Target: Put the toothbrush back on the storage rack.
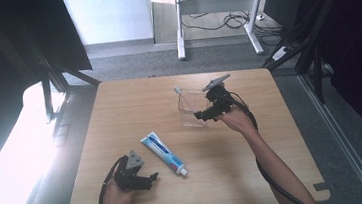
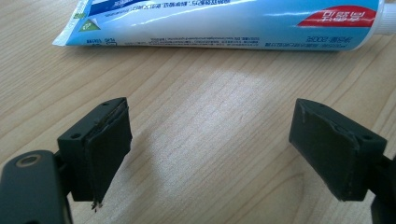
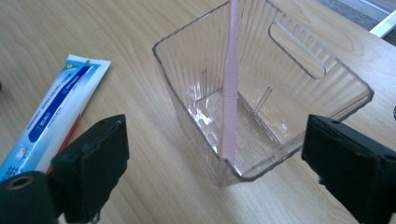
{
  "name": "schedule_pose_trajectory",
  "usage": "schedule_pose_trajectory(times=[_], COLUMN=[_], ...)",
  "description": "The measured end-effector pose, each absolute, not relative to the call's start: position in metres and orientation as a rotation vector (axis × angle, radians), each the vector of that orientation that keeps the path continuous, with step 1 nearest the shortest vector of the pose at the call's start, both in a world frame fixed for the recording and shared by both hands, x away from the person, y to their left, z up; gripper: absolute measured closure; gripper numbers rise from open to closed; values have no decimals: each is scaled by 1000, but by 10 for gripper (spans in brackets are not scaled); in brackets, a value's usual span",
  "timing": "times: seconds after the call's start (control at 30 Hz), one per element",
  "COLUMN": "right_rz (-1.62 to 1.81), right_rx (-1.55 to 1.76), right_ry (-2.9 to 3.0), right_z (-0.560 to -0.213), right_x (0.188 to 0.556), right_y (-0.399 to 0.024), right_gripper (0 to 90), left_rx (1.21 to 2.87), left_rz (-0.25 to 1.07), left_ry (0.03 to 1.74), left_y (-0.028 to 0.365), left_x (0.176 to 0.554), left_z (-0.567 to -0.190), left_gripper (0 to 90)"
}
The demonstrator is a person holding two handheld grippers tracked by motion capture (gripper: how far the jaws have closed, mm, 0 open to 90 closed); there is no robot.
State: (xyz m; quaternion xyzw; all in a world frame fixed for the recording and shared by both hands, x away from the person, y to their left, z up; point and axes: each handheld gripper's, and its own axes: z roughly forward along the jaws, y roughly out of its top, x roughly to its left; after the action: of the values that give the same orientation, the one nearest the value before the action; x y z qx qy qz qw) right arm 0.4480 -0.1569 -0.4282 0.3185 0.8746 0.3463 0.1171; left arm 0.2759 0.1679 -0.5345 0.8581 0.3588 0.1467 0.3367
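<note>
Scene: a light wooden table [image 1: 120, 118] seen from above, with a person's two forearms coming in from the near edge, each hand holding a black two-jaw gripper.

Left gripper [image 1: 151, 177]: it sits low near the front left part of the table, pointing toward the toothpaste tube. In the left gripper view its two black jaws stand wide apart with bare wood between them; they hold nothing and touch nothing.

Right gripper [image 1: 199, 114]: it hovers at the near right side of the clear container, toward the back right of the table. In the right gripper view its jaws are spread wide, one on each side of the picture, with the container's near corner between and beyond them. The pads press on nothing.

Clear container [image 3: 299, 98]: a see-through, ribbed plastic box with an open top and a slot handle cut into one wall. It stands upright on the table, back from the middle and a little to the right.

Toothbrush [image 3: 230, 93]: a slim pink handle stands inside the container, leaning against its wall, its lower end on the container floor. Its upper end runs out of the right gripper view.

Toothpaste tube [image 1: 163, 154]: a white and blue tube lying flat near the middle of the table, capped end toward the person, between the two grippers. It is well apart from the container and just ahead of the left gripper's open jaws.
</note>
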Motion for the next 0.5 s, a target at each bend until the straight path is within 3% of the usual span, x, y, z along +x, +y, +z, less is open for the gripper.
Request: schedule_pose_trajectory(times=[0.23,0.5], right_rz=[1001,1000], right_rx=[910,901], right_ry=[2573,2571], right_z=[-432,-437], right_x=[438,428], right_y=[-162,-169], right_gripper=[0,0], left_rx=[2237,2239], left_rz=[383,375], left_ry=[936,935], left_y=[167,166], left_x=[276,276], left_z=[-535,-535], left_gripper=[134,134])
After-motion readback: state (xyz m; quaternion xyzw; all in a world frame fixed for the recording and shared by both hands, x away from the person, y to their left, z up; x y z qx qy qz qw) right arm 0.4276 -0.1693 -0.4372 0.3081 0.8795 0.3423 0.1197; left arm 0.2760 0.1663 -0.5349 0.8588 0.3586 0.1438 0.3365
